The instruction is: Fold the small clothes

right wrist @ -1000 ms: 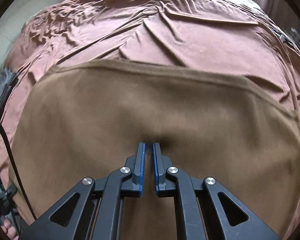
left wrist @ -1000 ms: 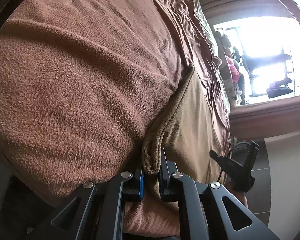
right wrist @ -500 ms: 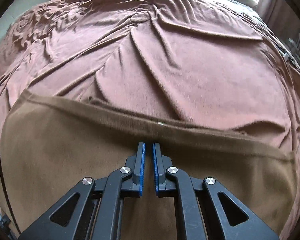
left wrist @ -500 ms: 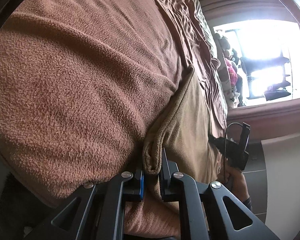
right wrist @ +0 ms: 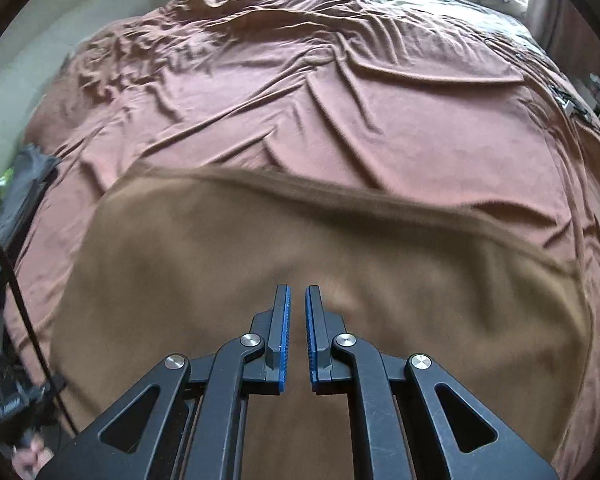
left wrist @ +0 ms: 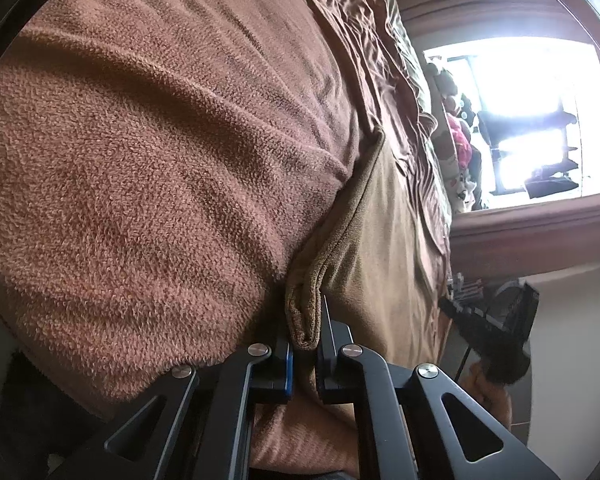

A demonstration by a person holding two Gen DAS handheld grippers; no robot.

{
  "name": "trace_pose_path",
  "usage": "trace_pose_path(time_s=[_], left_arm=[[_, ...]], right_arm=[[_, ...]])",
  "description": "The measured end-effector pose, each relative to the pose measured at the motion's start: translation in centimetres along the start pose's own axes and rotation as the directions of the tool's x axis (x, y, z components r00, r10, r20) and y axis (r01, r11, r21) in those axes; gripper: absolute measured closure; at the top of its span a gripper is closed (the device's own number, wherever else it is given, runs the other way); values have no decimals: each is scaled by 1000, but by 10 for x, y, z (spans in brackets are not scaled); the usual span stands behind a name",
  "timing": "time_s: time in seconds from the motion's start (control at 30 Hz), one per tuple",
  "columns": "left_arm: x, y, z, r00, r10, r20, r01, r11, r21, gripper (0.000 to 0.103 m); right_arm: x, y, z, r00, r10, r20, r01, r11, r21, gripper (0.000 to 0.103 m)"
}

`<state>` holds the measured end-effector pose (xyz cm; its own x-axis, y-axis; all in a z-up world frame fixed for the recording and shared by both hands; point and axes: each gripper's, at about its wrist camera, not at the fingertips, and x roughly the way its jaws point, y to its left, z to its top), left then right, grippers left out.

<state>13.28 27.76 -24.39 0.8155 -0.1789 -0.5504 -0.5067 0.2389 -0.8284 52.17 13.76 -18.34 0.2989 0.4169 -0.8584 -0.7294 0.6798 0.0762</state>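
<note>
Our left claw point(left wrist: 304, 344) pinches the brown cloth's point(right wrist: 300, 264) doubled edge at lower centre; the right claw point(right wrist: 296, 320), nearly closed and empty, should smooth flat.

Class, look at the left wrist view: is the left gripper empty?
No: the left gripper has the folded edge of the tan cloth pinched between its jaws, which are closing.

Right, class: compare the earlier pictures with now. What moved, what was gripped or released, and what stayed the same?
The right gripper, jaws shut and empty, swept forward over the brown cloth towards its far edge, then drew back. Nothing was taken hold of or let go. The left gripper stayed put, its jaws closing on the cloth's folded edge. The bedspread is unchanged.
</note>
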Motion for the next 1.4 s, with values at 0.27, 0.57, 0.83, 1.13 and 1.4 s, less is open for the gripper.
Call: trace_pose_path(time_s=[0.27,0.57,0.83,1.13,1.4], left_arm=[[-8,-18,7,995,-99,-14,100,994,40,96],[-9,-52,11,968,-247,-40,250,963,105,96],[-4,-68,14,955,-288,-67,294,948,118,96],[5,-111,19,938,-328,-114,343,924,166,96],[10,-164,13,922,-349,-168,382,892,241,96]], right_arm=[[-36,-4,-50,998,55,6,-55,998,5,99],[-51,-6,-106,995,98,-7,-97,995,35,99],[-44,-7,-136,983,180,-24,-178,982,58,99],[-38,-23,-149,966,236,-111,-227,970,87,99],[-86,-57,-151,971,238,-25,-233,965,120,98]])
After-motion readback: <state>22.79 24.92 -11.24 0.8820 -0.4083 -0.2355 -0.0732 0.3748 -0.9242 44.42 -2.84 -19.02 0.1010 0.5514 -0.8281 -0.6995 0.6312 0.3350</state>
